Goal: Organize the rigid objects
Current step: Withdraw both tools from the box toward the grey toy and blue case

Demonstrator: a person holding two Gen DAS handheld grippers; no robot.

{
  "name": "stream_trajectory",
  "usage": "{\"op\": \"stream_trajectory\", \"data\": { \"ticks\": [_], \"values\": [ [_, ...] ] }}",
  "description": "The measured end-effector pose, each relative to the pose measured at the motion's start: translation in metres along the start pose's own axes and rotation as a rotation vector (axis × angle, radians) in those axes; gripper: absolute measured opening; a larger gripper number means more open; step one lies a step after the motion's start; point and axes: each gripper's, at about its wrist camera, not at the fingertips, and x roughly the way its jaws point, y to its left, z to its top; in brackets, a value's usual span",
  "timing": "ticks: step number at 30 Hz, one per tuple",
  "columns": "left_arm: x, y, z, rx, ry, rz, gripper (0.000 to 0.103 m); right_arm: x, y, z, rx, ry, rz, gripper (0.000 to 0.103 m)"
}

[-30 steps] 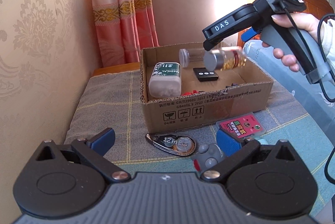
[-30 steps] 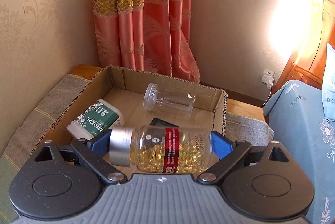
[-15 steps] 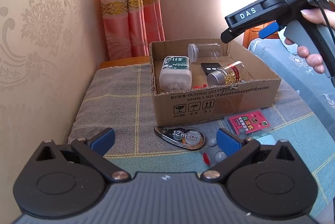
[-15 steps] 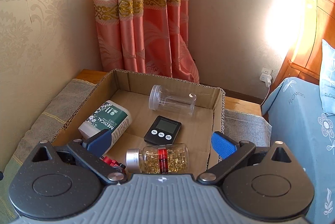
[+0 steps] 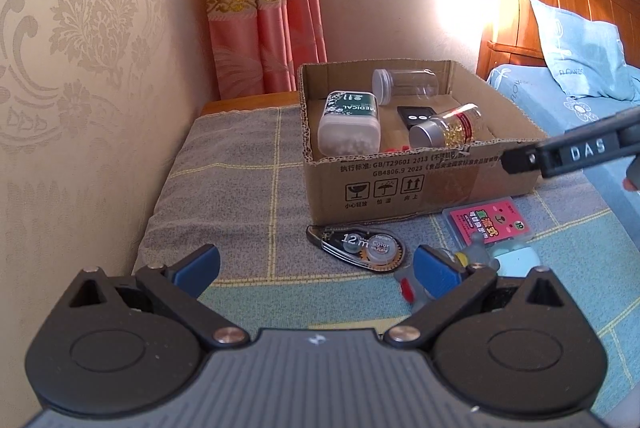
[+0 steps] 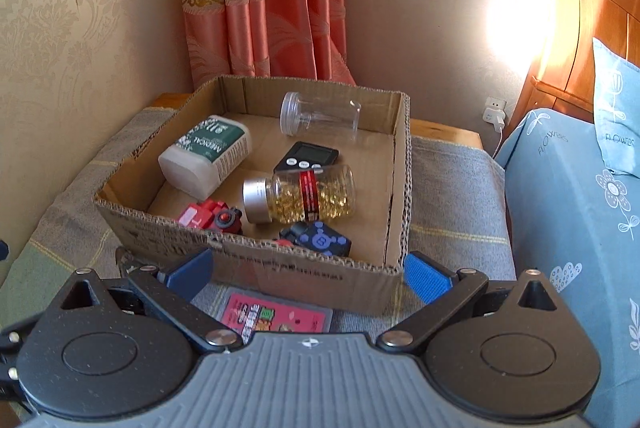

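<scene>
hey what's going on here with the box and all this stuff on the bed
A person with a handheld gripper in each hand is sorting small items into a cardboard box. The capsule bottle lies inside it, beside a green-labelled bottle, a clear jar and a black timer. Both the right gripper and left gripper are open and empty. A correction tape and pink card pack wait outside on the blanket.

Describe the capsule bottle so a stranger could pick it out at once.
Look in the open cardboard box on the cloth-covered table. Near the box's middle, lying on its side against the black timer, is the capsule bottle. Only it has a silver cap, red label band and golden capsules.
</scene>
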Motion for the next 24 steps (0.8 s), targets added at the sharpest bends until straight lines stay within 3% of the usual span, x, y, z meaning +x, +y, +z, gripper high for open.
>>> {"op": "stream_trajectory", "data": {
  "ticks": [11,18,24],
  "values": [
    [0.001,-0.004,-0.001,0.010,0.013,-0.008,0.102,0.015,0.020,-0.065,-0.075,0.139,0.109,0.103],
    [0.002,-0.007,-0.002,0.023,0.024,-0.005,0.102,0.030,0.032,-0.075,-0.091,0.116,0.030,0.103],
    [0.004,-0.012,-0.001,0.034,0.034,-0.020,0.102,0.025,0.017,-0.083,-0.044,0.079,0.006,0.103]
  ]
}}
